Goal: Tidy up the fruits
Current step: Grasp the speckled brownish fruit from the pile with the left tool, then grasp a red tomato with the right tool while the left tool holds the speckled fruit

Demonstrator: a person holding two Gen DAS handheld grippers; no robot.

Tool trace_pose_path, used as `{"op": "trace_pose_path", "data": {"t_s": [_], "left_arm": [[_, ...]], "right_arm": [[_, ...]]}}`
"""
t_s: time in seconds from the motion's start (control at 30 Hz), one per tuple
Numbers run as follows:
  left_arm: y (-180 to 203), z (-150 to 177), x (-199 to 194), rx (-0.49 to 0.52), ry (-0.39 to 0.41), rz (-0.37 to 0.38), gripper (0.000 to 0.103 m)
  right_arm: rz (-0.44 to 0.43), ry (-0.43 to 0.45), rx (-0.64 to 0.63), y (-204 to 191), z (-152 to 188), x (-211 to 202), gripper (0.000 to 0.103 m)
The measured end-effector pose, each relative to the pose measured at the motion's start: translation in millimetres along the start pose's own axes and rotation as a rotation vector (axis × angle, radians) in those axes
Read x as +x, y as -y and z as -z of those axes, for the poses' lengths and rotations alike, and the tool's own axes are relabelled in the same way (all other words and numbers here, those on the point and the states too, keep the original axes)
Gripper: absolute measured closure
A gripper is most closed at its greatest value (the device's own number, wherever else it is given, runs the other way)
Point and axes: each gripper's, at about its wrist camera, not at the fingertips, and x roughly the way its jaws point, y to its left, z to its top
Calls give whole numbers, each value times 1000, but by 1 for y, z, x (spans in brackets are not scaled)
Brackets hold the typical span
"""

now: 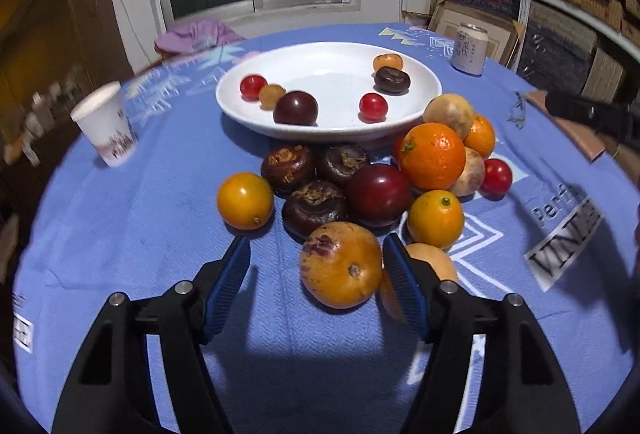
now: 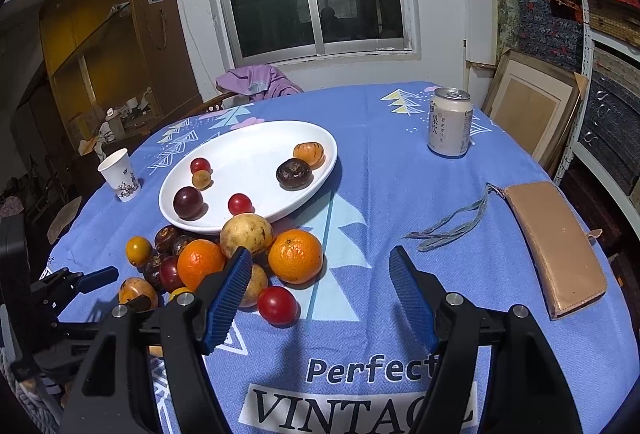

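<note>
Left tool (image 1: 316,254) straddling spotted orange fruit (image 1: 341,265)

Paper cup (image 2: 119,174) far left of jaws, can (image 2: 449,122) ahead-right, tan wallet (image 2: 560,242) right with grey cord (image 2: 452,226) beside it, purple cloth (image 2: 256,80) at bench's far edge, blue tablecloth (image 2: 400,174) underneath.

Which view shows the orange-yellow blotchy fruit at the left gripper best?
Left wrist: the blotchy fruit sits large and unobstructed between the left gripper fingers. Right wrist shows it small at the pile's left edge, partly hidden.
</note>
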Motion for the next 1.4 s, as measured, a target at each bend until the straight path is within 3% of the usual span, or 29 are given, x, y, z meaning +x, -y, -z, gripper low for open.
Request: {"op": "trace_pose_path", "data": {"t_s": [0.13,0.3,0.37,0.47,0.53,0.63,0.7,0.77,0.9,1.4], "left_arm": [[-13,-1,11,-73,-48,69,36],[-9,0,14,-52,-47,76,56],[-6,0,13,-38,-41,60,59],[-5,1,11,-37,-40,53,59],[-6,2,7,-35,-34,9,59],[-24,0,-12,-98,24,-40,60],[-47,-1,-27,-183,65,-75,60],[-64,-1,-33,-246,77,-105,60],[-83,0,-32,-331,54,-90,60],[-68,1,-35,-272,61,-70,59]], "right_arm": [[2,-7,-3,-1,1,2,31],[2,-14,0,0,1,4,31],[4,-22,-1,0,2,6,31],[4,-39,-7,-1,3,10,31],[1,-46,-16,-3,5,11,31],[-30,-64,-38,-9,11,11,31],[-52,-72,-75,-19,17,10,37],[-63,-88,-123,-30,24,12,51],[-44,-129,-215,-53,40,21,56],[-11,-175,-207,-48,39,48,65]]}}
